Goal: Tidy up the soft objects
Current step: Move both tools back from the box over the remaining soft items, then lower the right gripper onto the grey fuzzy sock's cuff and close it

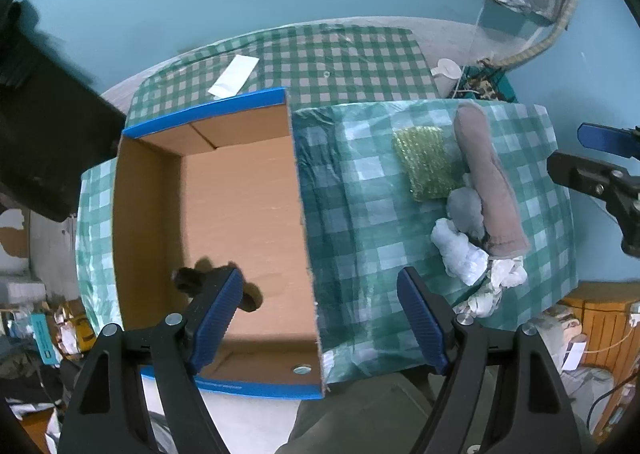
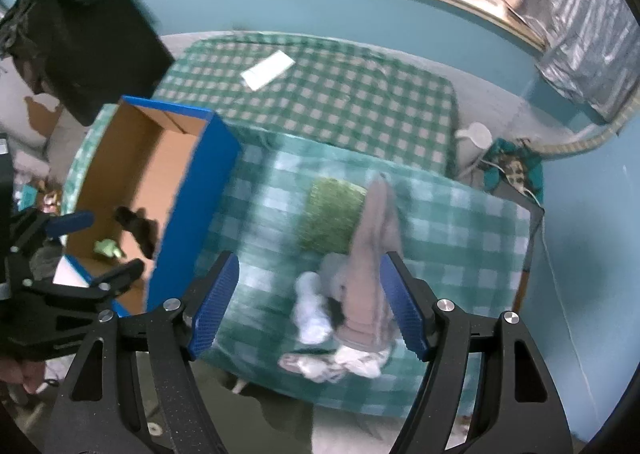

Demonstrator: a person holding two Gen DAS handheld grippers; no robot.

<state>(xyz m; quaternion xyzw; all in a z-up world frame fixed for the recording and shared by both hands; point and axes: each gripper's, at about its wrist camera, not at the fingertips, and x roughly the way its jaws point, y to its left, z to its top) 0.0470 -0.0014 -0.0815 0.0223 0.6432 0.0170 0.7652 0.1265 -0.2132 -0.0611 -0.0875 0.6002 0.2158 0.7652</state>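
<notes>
One cardboard box (image 1: 240,213) with blue edges sits on the left of the checked tablecloth (image 1: 360,213), open at the top. The right wrist view shows one small green thing (image 2: 107,248) lying on its floor. The left gripper (image 1: 320,318) hangs over the box's right wall, jaws spread wide with nothing between them. Further right, one loose pile of soft things lies on the cloth: one green scrubbing pad (image 1: 426,161), one long pinkish sock (image 1: 490,181), one grey bundle (image 1: 466,209) and two white bundles (image 1: 460,250), all touching. The right gripper (image 2: 310,302) hovers above that pile, jaws apart, the pads clear of the sock below them.
</notes>
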